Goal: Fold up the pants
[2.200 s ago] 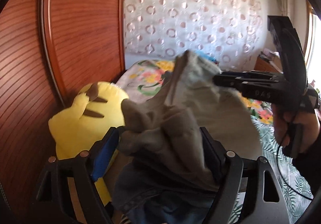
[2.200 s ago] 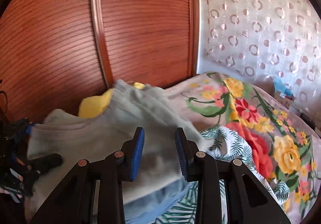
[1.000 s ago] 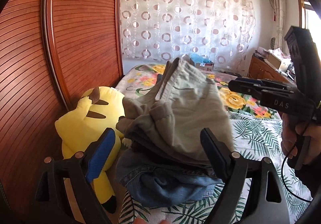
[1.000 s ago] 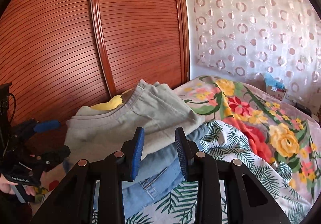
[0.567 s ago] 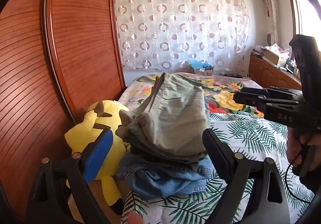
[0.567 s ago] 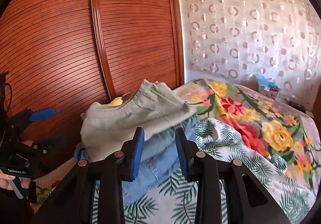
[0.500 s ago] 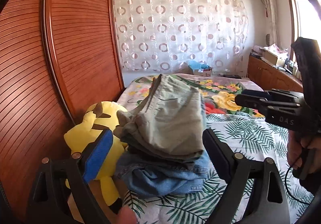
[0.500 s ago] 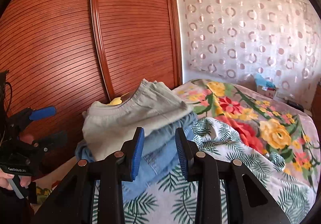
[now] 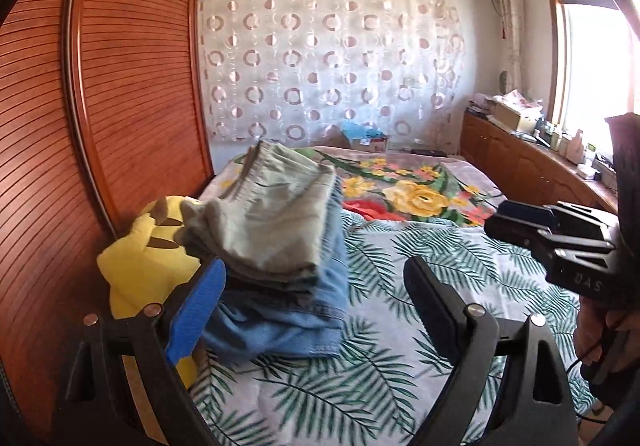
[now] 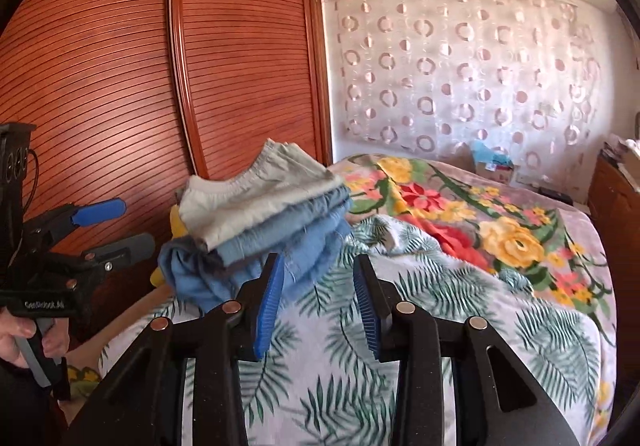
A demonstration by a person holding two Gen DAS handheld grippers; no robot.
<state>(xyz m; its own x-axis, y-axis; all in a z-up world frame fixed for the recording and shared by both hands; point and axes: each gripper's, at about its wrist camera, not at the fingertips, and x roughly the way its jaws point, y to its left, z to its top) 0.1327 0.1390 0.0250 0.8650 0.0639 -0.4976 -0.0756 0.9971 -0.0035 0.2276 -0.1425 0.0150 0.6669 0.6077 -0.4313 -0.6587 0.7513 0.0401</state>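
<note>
Both grippers have let go and drawn back from the stack. Left gripper [image 9: 316, 284] stands wide open with nothing between its pads, where about two seconds ago the grey cloth was bunched between them. Right gripper [image 10: 318, 288] is about half open; its jaws have just been opening, and only bedspread shows in the gap.

Folded grey pants [image 9: 276, 214] now lie on top of the folded blue jeans [image 9: 288, 322], and the pile looks smaller in both views than it did a second ago, so the hands have pulled away from it. Taking the yellow plush toy [image 9: 148, 258] as the mark: the stack rests just beside it, on its side away from the wooden wardrobe door [image 9: 132, 86], on the leaf-print bedspread [image 9: 400, 366]. The grey waistband points toward the circle-patterned curtain [image 9: 332, 70] behind the toy.

My judgement is that this pair is folded and stacked, and the step in hand is the retreat. No unfolded pants show in either view.
</note>
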